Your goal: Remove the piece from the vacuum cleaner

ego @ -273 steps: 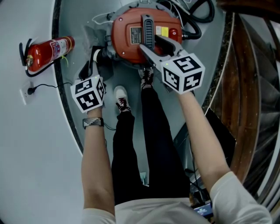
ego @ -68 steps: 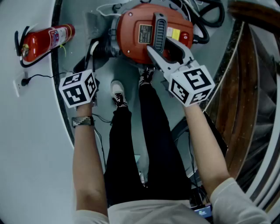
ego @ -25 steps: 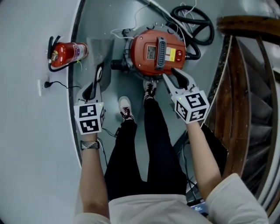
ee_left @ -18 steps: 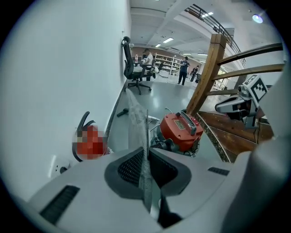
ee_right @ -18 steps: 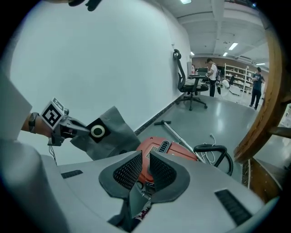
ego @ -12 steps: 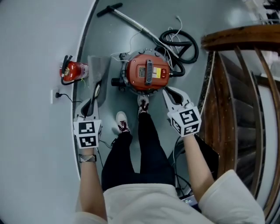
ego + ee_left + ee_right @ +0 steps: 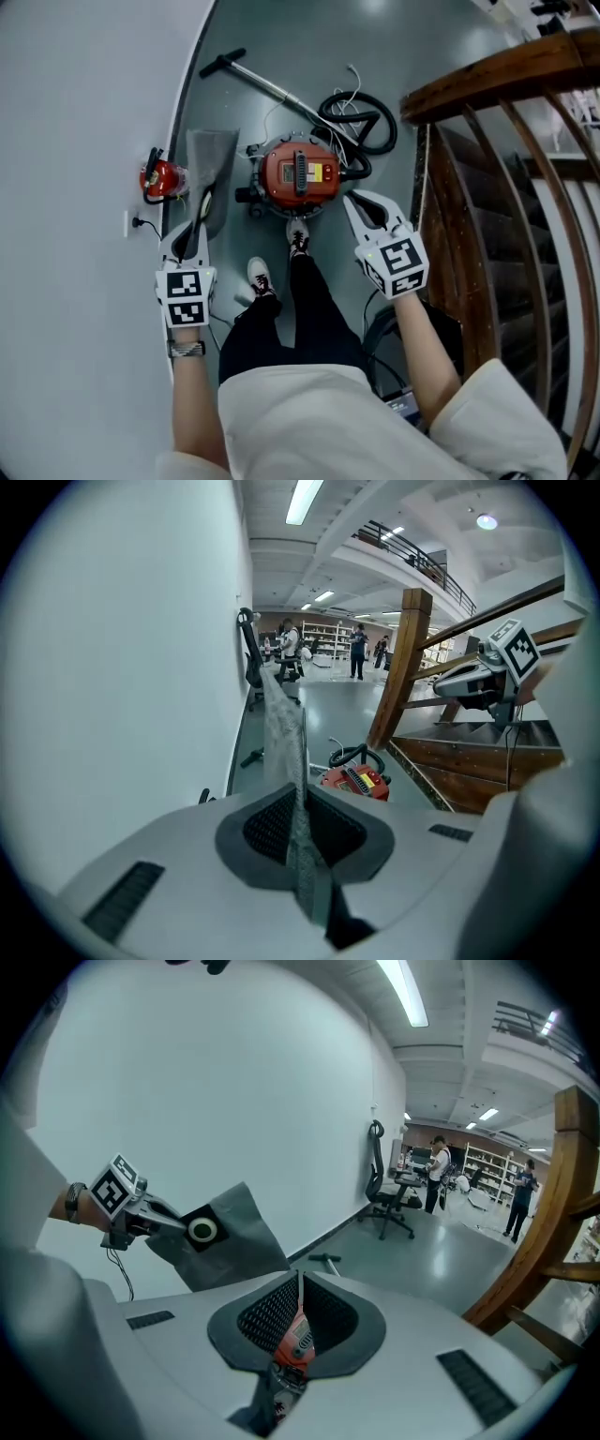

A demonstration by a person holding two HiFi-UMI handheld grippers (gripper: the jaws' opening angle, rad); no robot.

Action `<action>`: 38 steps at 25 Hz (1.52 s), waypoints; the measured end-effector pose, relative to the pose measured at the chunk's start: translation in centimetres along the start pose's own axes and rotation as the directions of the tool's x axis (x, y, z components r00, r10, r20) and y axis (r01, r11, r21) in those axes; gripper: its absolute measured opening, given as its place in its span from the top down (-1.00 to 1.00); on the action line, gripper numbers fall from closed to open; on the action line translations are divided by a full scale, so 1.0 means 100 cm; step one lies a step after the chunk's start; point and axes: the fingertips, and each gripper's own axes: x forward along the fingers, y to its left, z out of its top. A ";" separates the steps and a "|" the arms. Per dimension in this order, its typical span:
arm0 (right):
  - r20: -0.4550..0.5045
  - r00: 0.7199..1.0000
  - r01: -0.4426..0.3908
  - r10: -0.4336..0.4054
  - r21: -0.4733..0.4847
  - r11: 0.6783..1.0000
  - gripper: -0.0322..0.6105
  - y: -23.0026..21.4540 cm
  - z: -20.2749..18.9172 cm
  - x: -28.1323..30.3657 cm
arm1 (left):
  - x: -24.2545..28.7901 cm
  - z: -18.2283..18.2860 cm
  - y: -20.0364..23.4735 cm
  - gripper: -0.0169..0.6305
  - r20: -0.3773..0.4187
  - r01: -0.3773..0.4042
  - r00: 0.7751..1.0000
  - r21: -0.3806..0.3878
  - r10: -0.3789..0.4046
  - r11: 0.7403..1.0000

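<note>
The red vacuum cleaner stands on the grey floor, its top closed, just beyond the person's shoe. A flat grey dust bag with a round collar hangs in the air to the vacuum's left, and my left gripper is shut on its edge. The left gripper view shows the bag edge-on between the pads. My right gripper hovers to the right of the vacuum; its jaws have just been closing and hold nothing. The right gripper view shows the vacuum through the narrow slit and the bag at left.
A red fire extinguisher and a wall socket sit on the left wall. A black hose coil and a metal wand lie behind the vacuum. A wooden stair railing runs along the right. An office chair stands farther off.
Both grippers have risen well above the vacuum as the person stood up, and the bag came up with the left one. The right jaws went from apart to together.
</note>
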 end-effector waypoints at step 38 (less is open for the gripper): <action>0.433 0.898 0.144 -0.079 -0.119 0.982 0.78 0.006 0.233 -0.189 | -0.198 0.250 -0.051 0.86 0.421 -0.033 0.904 0.243 -0.075 0.969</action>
